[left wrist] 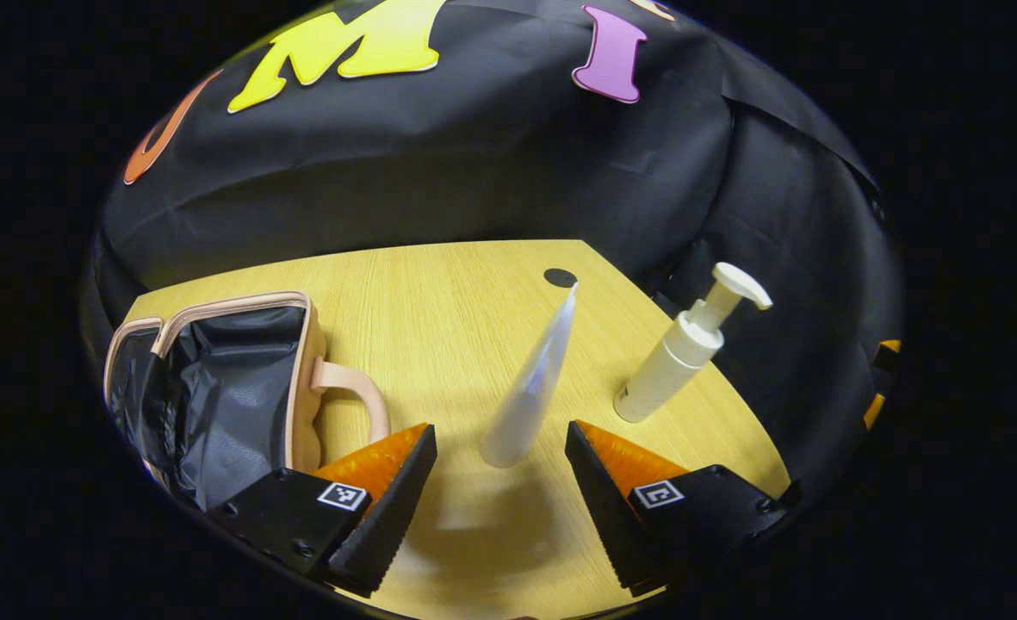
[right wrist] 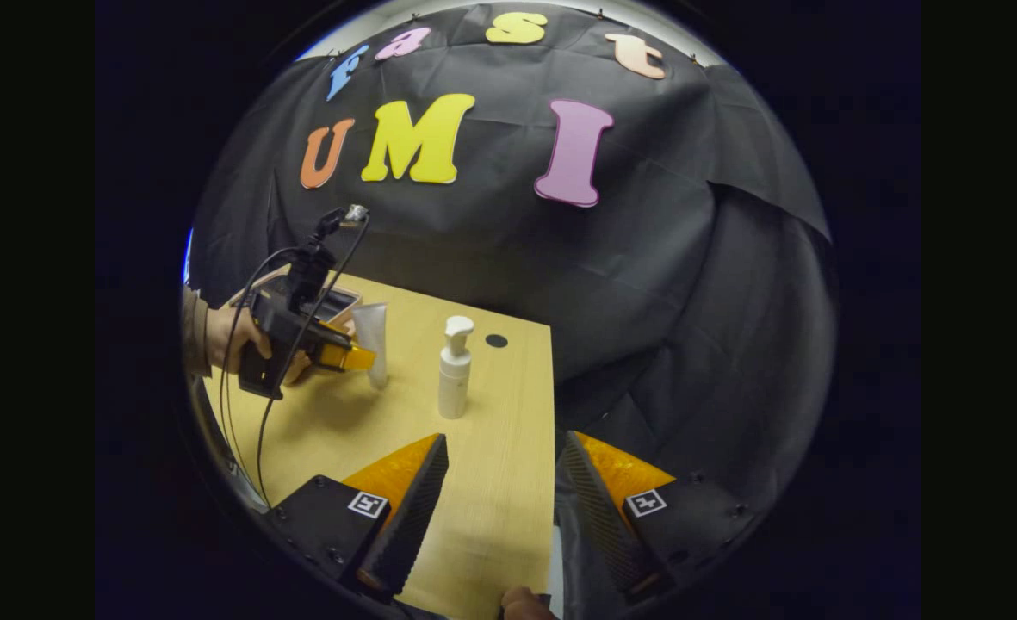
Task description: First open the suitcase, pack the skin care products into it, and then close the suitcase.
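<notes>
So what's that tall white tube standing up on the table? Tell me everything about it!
The tube looks like soft, cloudy white plastic. It stands on its wider cap end on the wooden table, leaning a bit, with its flat crimped tip pointing up. It sits between the open fingers of the left gripper, which do not touch it. The pump bottle stands apart on one side, the open suitcase on the other.

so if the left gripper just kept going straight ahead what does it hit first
Most likely the white tube, standing on its cap between the open left gripper fingers, just ahead of the tips. The pump bottle stands off to the side, out of that line. Depth is hard to judge here.
</notes>
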